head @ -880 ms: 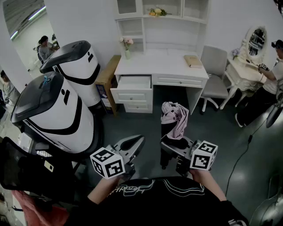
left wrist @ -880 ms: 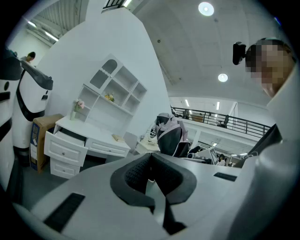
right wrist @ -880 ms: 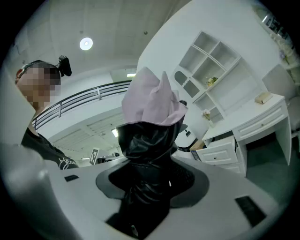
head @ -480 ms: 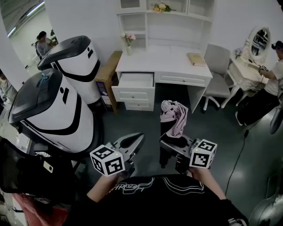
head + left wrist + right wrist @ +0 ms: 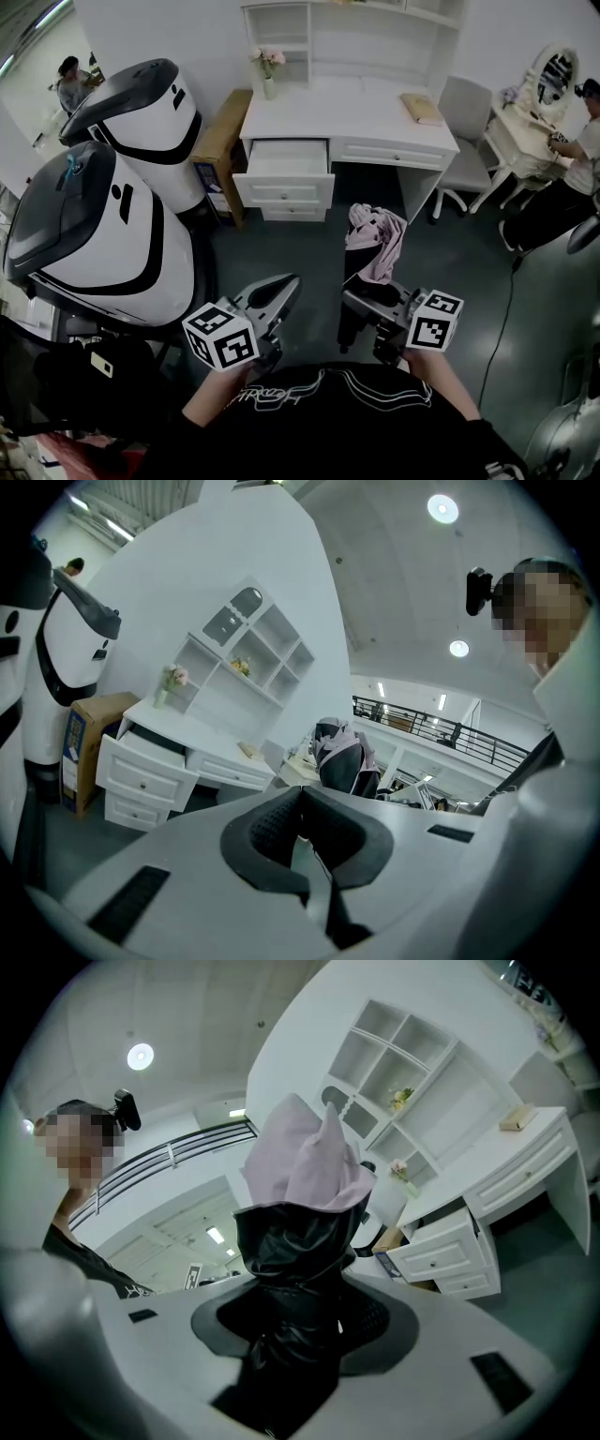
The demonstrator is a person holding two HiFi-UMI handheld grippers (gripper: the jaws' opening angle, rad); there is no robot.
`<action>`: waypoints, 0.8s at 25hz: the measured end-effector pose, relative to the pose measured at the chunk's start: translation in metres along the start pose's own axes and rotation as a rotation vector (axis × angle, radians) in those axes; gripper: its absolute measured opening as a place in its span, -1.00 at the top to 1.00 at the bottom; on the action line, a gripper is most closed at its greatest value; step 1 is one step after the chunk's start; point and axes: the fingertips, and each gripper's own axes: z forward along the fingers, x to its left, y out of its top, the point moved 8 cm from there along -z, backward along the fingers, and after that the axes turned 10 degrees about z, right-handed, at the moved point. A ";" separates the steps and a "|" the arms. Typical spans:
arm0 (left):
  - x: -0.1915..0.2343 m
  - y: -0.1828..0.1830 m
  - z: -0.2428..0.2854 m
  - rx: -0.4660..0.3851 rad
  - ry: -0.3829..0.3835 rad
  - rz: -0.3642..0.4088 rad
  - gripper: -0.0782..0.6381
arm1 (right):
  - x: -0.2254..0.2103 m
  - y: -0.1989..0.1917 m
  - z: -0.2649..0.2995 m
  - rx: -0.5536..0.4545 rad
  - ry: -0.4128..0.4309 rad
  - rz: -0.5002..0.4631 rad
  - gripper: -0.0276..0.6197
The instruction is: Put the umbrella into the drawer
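Note:
In the head view my right gripper (image 5: 364, 302) is shut on a folded umbrella (image 5: 375, 246) of pink and black cloth, which stands up out of the jaws. The right gripper view shows the black cloth wedged between the pads and the umbrella (image 5: 300, 1208) rising above the right gripper (image 5: 298, 1330). My left gripper (image 5: 279, 289) is shut with nothing in it, level with the right one and a little to its left; its pads (image 5: 267, 827) meet. Ahead stands a white desk (image 5: 375, 117) whose top left drawer (image 5: 286, 161) is pulled open.
Two big white-and-black machine shells (image 5: 103, 225) fill the left side. A cardboard box (image 5: 217, 150) leans by the desk. A vase (image 5: 268, 84) and a book (image 5: 422, 108) are on the desk top. A grey chair (image 5: 464, 141), a vanity table (image 5: 525, 141) and a person (image 5: 577, 178) are at the right.
The head view has shifted slightly, so the desk and open drawer sit larger in the picture. Both grippers keep their pose, the right one still closed on the umbrella.

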 end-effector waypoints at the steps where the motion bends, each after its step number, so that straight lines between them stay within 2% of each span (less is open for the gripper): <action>1: 0.009 0.001 0.001 -0.002 -0.001 -0.010 0.73 | -0.004 0.002 0.006 0.000 -0.010 0.005 0.24; 6: 0.042 0.000 0.009 -0.014 0.008 -0.052 0.73 | -0.026 0.012 0.026 0.035 -0.049 0.015 0.24; 11: 0.082 0.005 0.026 -0.009 0.034 -0.059 0.73 | -0.058 0.038 0.058 0.046 -0.033 0.012 0.24; 16: 0.143 0.024 0.062 0.009 0.055 -0.070 0.73 | -0.107 0.080 0.108 0.072 -0.010 0.030 0.24; 20: 0.202 0.051 0.112 0.031 0.094 -0.093 0.73 | -0.159 0.135 0.150 0.099 0.014 0.071 0.24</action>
